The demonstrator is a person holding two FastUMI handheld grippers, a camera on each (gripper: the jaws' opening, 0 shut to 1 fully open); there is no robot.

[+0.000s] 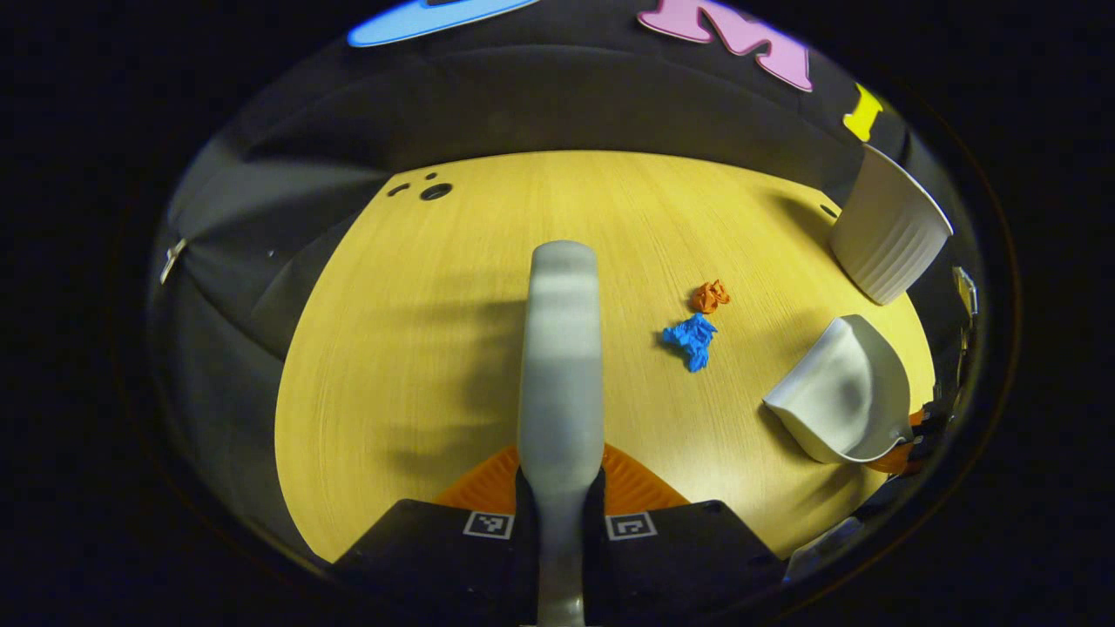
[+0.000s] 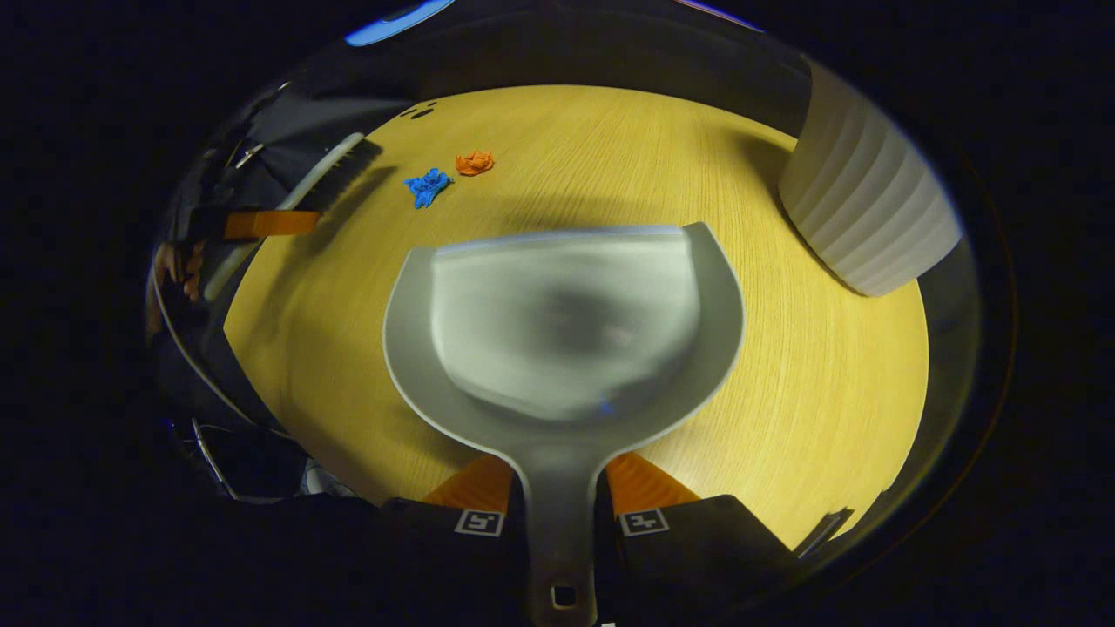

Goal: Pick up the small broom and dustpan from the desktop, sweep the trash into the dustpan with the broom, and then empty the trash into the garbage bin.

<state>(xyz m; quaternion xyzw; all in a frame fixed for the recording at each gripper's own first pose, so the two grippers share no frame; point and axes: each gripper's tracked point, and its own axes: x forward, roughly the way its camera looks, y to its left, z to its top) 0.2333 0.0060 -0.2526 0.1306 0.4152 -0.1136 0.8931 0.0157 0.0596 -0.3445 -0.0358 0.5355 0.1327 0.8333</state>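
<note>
The desktop (image 2: 810, 392) is pale wood-grain laminate with a soft sheen. The dustpan (image 2: 566, 322) and broom (image 1: 562, 366) look like smooth matt grey plastic. The garbage bin (image 2: 871, 209) is ribbed white plastic. Two trash scraps (blue (image 1: 692, 338), orange (image 1: 710, 296)) are crumpled paper.

A pale wooden desktop (image 1: 418, 366) with small dark holes (image 1: 435, 191) near its far edge.

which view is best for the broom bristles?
Right gripper view: the broom appears side-on at the far left, its dark bristles above the desktop. In the left gripper view, the broom shows only its pale back, held end-on in the left gripper.
</note>
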